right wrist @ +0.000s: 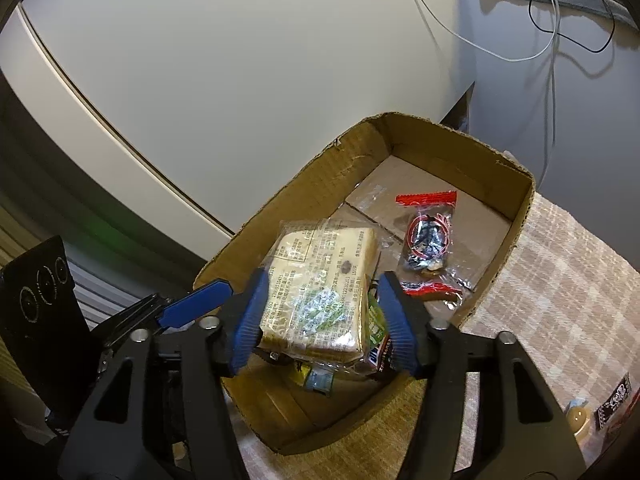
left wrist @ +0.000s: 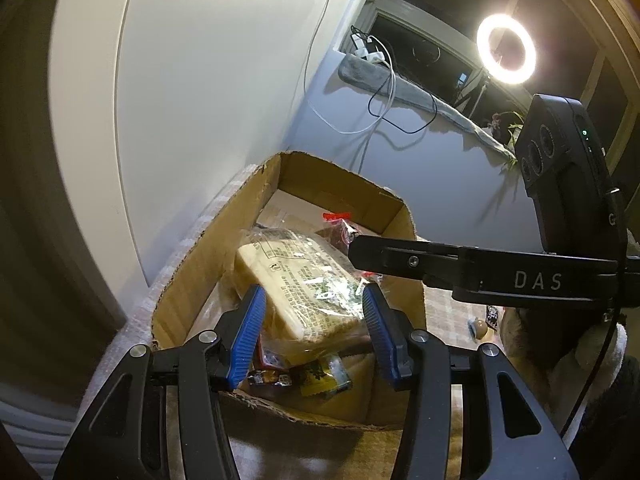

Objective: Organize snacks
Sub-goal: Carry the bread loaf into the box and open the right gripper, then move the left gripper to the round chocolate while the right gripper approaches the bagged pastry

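I am holding my right tool (right wrist: 320,316) over the cardboard box (right wrist: 320,168), its blue pads parted on either side of the wrapped bread pack (right wrist: 320,292) without pressing it. The pack is lying in the near end of the box on top of smaller snack packets (right wrist: 318,380). A red-edged candy bag (right wrist: 428,236) is sitting farther back on the box floor. My left tool (left wrist: 314,332) is hanging partly open above the same bread, gripping nothing. The box is resting on a checked cloth (right wrist: 560,300).
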